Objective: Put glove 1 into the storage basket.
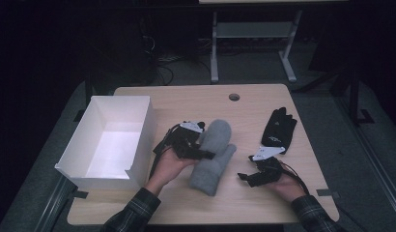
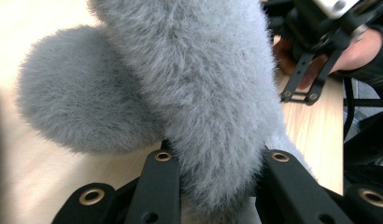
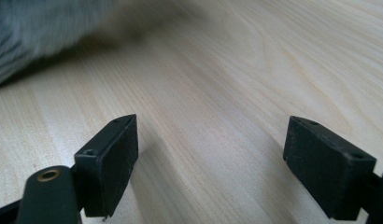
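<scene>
room: dark, a desk frame behind | table (image 1: 244, 104): light wood | box (image 1: 133, 108): white, open, at table's left | mitten (image 1: 213, 154): grey, fluffy, right of box, long axis running near to far, rounded tip away from the person | glove (image 1: 279, 128): black, right of mitten | left gripper (image 1: 205, 153): jaws pinching mitten | right gripper (image 1: 244, 177): jaws spread, holding nothing, right of mitten

Left tongs (image 1: 202, 145) seemingly gripping grey mitten (image 1: 214, 155), white box (image 1: 90, 140) beside

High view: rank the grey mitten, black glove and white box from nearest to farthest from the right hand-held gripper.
1. Grey mitten, just left of the right hand-held gripper.
2. Black glove, beyond it, toward the table's far right.
3. White box, far left.
</scene>
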A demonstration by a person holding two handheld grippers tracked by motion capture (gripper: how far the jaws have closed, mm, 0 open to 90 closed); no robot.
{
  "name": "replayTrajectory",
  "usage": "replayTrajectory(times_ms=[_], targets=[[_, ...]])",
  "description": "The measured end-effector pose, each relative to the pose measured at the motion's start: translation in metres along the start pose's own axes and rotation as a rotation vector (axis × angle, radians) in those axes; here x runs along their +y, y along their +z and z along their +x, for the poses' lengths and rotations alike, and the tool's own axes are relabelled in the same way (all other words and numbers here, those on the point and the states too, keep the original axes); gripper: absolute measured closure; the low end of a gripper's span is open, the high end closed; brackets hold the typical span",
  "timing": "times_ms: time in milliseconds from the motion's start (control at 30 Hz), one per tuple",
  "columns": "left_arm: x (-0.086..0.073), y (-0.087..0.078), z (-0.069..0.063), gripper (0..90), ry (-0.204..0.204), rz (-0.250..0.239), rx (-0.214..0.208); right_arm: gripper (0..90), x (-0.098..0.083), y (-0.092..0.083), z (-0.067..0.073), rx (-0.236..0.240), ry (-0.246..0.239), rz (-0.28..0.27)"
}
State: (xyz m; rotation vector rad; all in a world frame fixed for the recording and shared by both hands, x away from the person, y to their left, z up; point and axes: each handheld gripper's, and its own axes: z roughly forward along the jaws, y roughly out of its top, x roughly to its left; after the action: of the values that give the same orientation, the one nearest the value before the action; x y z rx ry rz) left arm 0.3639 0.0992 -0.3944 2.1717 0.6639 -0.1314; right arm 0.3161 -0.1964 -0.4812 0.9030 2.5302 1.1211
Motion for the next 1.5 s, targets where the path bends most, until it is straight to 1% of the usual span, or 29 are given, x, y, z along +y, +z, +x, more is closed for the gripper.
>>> replayTrajectory(times_ms=[100,133,167,200,233,267,300,333,433,500,533,567,667,700,733,800,933,1067,1133,1233,1400,1433,1467,1500], targets=[[0.006,-0.018,0.000,75.0,-0.006,-0.029,0.012,18.0,0.000,0.000,0.000,0.000,0.001,-0.001],[0.009,-0.024,0.000,75.0,-0.002,-0.035,0.022,18.0,0.000,0.000,0.000,0.000,0.001,0.000],[0.009,-0.024,0.000,75.0,-0.002,-0.035,0.022,18.0,0.000,0.000,0.000,0.000,0.001,0.000],[0.012,-0.032,0.001,74.9,-0.003,-0.039,0.027,18.0,0.000,0.000,0.000,0.001,0.003,0.000],[0.017,-0.043,0.003,75.0,-0.007,-0.054,0.039,18.0,0.000,0.000,0.000,0.001,0.004,0.000],[0.019,-0.050,0.004,75.0,-0.007,-0.059,0.041,18.0,0.000,0.000,0.000,0.001,0.004,0.000],[0.019,-0.050,0.004,75.0,-0.007,-0.059,0.041,18.0,0.000,0.000,0.000,0.001,0.004,0.001],[0.024,-0.063,0.004,75.0,-0.005,-0.071,0.056,18.0,0.000,0.000,0.000,0.001,0.005,0.001],[0.032,-0.084,0.003,75.0,0.006,-0.093,0.084,18.0,0.000,0.000,0.000,0.000,0.003,0.000],[0.037,-0.099,0.004,75.0,0.005,-0.109,0.099,18.0,0.000,0.000,0.000,0.000,0.003,-0.001],[0.039,-0.106,0.004,75.0,-0.002,-0.120,0.106,18.0,0.000,0.000,0.000,0.000,0.003,0.000],[0.041,-0.114,0.005,75.0,0.002,-0.123,0.116,18.0,0.000,0.000,0.000,-0.001,0.000,0.001],[0.045,-0.139,0.006,75.0,-0.003,-0.144,0.150,18.0,0.000,0.000,0.000,-0.001,0.000,0.000],[0.045,-0.139,0.006,74.9,-0.003,-0.144,0.150,18.0,0.000,0.000,0.000,-0.001,0.000,0.000],[0.046,-0.153,0.007,74.9,-0.001,-0.149,0.170,18.1,0.000,0.000,0.000,-0.001,0.001,0.000],[0.047,-0.169,0.008,74.9,-0.009,-0.164,0.190,18.1,0.000,0.000,0.000,-0.002,0.001,-0.001],[0.049,-0.199,0.011,74.9,-0.020,-0.187,0.218,18.1,0.000,0.000,0.000,-0.004,0.004,0.001],[0.046,-0.225,0.016,74.9,-0.036,-0.202,0.249,18.1,0.000,0.000,0.000,-0.005,0.005,0.001],[0.042,-0.237,0.020,74.8,-0.051,-0.213,0.263,18.1,0.000,0.000,0.000,-0.006,0.006,0.001],[0.034,-0.252,0.025,74.9,-0.068,-0.217,0.292,18.1,0.000,0.000,0.000,-0.007,0.007,0.001],[0.011,-0.276,0.037,74.8,-0.112,-0.210,0.347,18.1,0.000,0.000,0.000,-0.009,0.010,0.002],[0.011,-0.276,0.037,74.8,-0.112,-0.210,0.347,18.1,0.000,0.000,0.000,-0.009,0.010,0.002],[0.001,-0.283,0.042,74.8,-0.137,-0.202,0.365,18.1,0.000,0.000,0.000,-0.011,0.012,0.003],[-0.003,-0.284,0.044,74.8,-0.144,-0.196,0.371,18.1,0.000,0.000,0.000,-0.011,0.012,0.003]])
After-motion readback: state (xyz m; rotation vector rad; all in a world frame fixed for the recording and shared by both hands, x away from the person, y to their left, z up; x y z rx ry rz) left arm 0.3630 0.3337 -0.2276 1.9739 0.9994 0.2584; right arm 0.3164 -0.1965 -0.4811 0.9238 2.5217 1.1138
